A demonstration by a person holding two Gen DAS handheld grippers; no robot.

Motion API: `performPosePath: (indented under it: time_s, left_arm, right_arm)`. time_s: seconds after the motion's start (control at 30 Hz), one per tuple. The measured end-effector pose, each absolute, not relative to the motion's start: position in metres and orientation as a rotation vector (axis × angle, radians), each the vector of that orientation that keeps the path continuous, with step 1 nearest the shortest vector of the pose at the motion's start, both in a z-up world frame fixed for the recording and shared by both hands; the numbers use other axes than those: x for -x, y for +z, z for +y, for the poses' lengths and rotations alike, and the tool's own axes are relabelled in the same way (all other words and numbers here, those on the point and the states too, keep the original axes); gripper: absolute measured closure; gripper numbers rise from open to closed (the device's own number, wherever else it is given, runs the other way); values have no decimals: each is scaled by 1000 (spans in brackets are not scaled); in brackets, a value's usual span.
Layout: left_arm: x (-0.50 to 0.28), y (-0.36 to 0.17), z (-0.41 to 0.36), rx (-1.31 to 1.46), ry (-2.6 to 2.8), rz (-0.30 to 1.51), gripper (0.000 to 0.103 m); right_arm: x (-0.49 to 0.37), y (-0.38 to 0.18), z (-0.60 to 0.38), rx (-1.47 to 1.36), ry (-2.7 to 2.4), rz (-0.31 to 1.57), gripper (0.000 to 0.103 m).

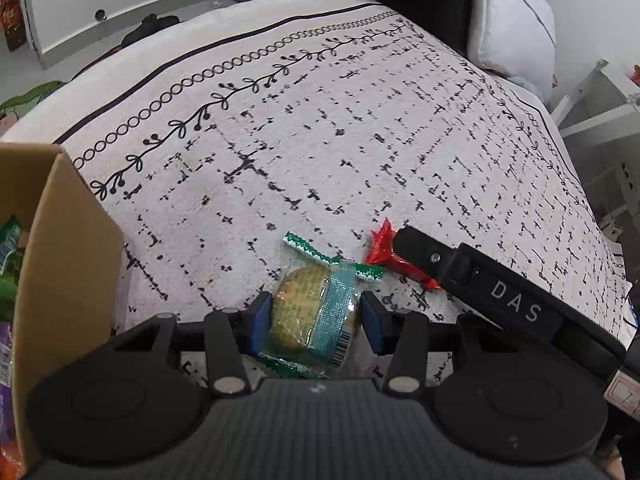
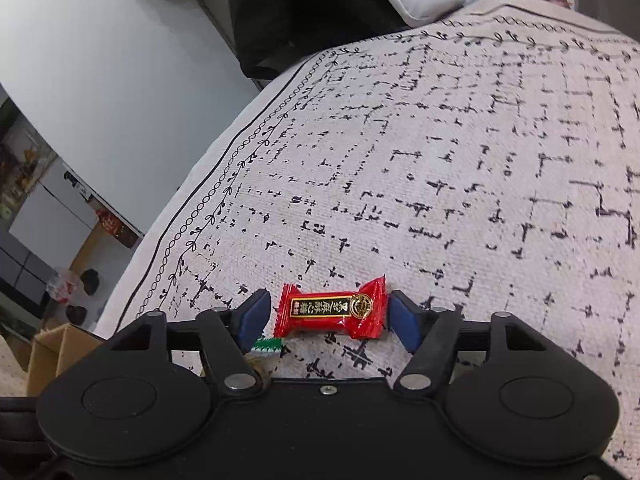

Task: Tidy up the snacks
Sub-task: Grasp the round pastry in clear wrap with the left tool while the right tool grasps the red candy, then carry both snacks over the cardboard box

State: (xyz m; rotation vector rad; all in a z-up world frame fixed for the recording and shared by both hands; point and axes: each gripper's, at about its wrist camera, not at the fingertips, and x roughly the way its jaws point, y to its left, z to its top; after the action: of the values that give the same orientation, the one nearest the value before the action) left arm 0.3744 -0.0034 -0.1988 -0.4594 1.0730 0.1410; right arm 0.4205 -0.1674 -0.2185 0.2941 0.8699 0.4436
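A clear packet with a round biscuit, its ends printed green [image 1: 312, 312], lies on the patterned white cloth [image 1: 320, 140]. My left gripper [image 1: 316, 320] is shut on it, one blue pad against each side. A small red sweet [image 2: 332, 314] lies just right of it, and its twisted end [image 1: 382, 246] shows in the left wrist view. My right gripper [image 2: 328, 318] straddles the sweet with its jaws open and a small gap at each pad. One of its black fingers [image 1: 460, 276] covers part of the sweet. A green edge of the biscuit packet [image 2: 267, 346] peeks out by the right gripper's left pad.
An open cardboard box [image 1: 68, 240] with several snack packs inside stands at the left, and its corner [image 2: 52, 344] shows low left in the right wrist view. A white pillow [image 1: 512, 12] lies at the far right. White cabinets and floor clutter sit beyond the cloth's edge.
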Motion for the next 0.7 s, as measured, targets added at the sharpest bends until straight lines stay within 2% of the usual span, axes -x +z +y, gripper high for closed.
performPosePath:
  time_s: [0.2,0.37,0.4,0.5,0.57,0.63,0.7]
  left_arm:
    - [-372,-199,-2,449,148,1073,56]
    - [-371,-202,-4,423,145,1078,56]
    - [-371,-202,-4,421,145,1078,56]
    - [-371,-204,-4,408,146,1080,56]
    - [-371,-204,-6,393,146,1080,56]
    - [-371,-203,-9,374,149,1076,56]
    - [-371,-203,-11,359,152,1074,56]
  right_arm:
    - [-424,-218,-148,-199,440,845,17]
    - [-428,-219,-133,-97,423,851,16]
    - [-429,-219,-133,-84,418,857,19]
    - [-428,-218,-132,-28,393,866,37]
    - [-428,-217,-135,-17,396,873,39]
    - [-428,-216,-136,1,389,880,49]
    - [-425,-213,-138,15,382,887,54]
